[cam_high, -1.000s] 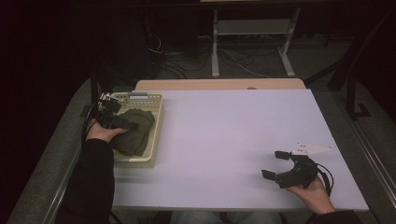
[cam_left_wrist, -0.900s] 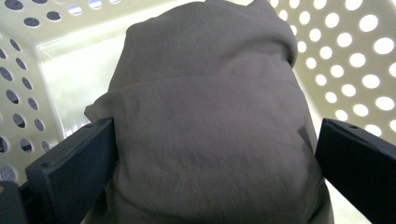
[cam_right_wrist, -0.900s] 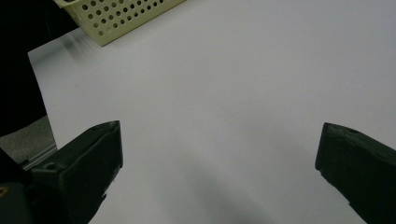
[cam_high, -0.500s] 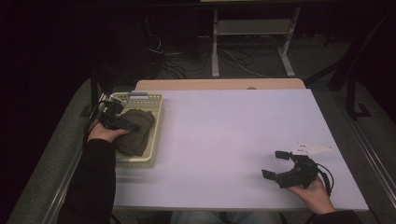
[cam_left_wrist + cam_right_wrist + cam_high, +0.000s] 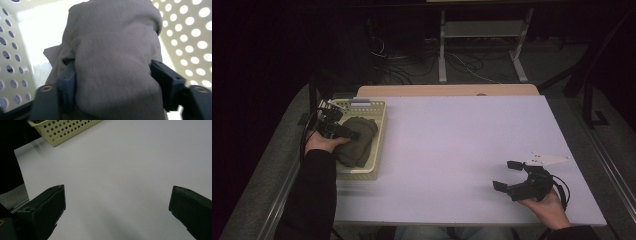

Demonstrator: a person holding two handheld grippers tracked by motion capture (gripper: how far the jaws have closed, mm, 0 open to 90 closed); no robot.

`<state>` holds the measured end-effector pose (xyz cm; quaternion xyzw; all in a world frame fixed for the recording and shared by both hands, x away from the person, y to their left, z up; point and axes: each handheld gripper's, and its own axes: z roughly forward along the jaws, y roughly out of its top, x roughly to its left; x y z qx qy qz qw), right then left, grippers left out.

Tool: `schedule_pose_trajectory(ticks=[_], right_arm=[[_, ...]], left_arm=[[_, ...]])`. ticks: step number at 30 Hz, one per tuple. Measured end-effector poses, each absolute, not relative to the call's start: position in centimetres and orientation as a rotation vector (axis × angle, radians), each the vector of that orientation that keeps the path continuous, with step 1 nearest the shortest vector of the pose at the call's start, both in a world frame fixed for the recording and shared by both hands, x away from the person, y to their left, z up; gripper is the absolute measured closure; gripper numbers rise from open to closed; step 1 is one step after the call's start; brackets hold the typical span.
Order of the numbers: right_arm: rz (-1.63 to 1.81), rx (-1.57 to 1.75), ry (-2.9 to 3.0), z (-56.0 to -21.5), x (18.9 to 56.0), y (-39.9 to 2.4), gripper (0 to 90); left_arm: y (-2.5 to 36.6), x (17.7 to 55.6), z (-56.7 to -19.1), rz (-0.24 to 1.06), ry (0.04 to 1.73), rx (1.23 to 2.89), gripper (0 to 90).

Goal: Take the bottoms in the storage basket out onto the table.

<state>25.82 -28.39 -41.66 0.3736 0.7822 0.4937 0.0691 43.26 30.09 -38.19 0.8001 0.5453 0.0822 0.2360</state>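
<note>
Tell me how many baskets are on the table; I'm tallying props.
1: the basket sits at the table's left edge, holding a cloth that the left gripper grips.

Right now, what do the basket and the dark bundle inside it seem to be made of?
The basket looks like moulded plastic, pale cream, slightly glossy: its walls carry regular round holes. The bundle looks like soft matte cloth, grey-brown: it folds and bulges between the left gripper jaws.
</note>
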Motion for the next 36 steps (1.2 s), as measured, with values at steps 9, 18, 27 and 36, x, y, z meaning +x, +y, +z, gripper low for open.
schedule_pose_trajectory(ticks=[9, 18, 27, 36], right_arm=[[1.492, 1.128, 2.345, -41.6, 25.8, -28.4, 0.3], [1.495, 1.125, 2.338, -41.6, 25.9, -28.5, 0.3], [1.500, 1.133, 2.332, -41.6, 25.8, -28.7, 0.3], [1.509, 1.136, 2.326, -41.6, 25.8, -28.7, 0.3]], left_arm=[[30.6, 43.0, -38.0, 0.207, 1.501, 2.152, 49.1], [30.6, 42.7, -37.4, 0.191, 1.496, 2.116, 58.7], [30.8, 42.2, -36.2, 0.189, 1.451, 2.093, 59.7], [30.9, 41.3, -34.1, 0.202, 1.392, 2.087, 59.7]])
